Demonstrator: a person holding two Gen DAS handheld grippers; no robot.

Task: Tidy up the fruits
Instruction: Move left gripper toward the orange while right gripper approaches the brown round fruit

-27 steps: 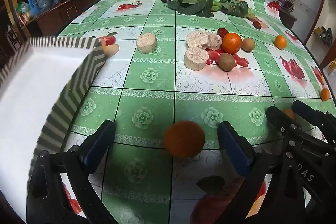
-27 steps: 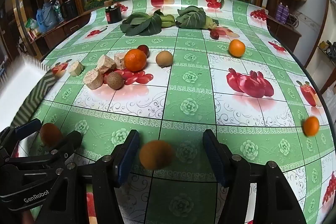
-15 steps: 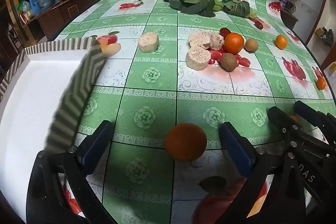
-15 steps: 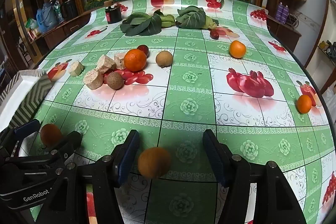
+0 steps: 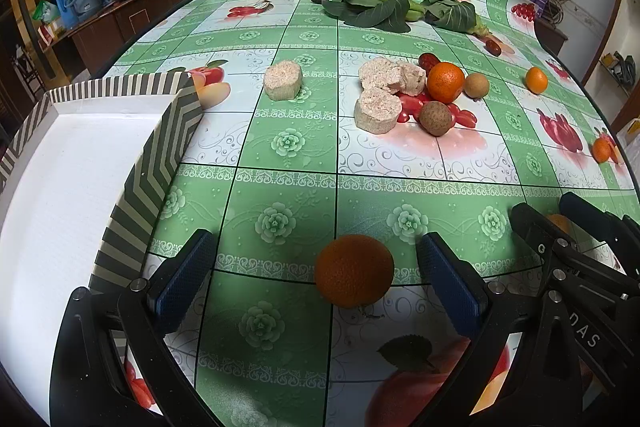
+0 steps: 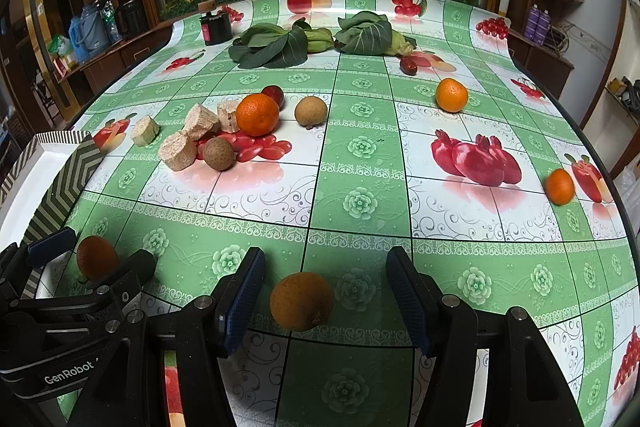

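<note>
Both tongs spread: left tongs, marked "GenRobot", straddle an orange; right tongs likewise.

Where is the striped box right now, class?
The striped box sits at the table's left edge in both wrist views, left of the left gripper. Its nearest neighbours are a beige cake slice and the orange between that gripper's open jaws.

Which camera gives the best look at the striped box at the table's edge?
The left wrist view. There the striped box fills the left side, showing its white inside and zigzag wall. The right wrist view catches only a small corner of it at the left edge, above the left gripper.
</note>
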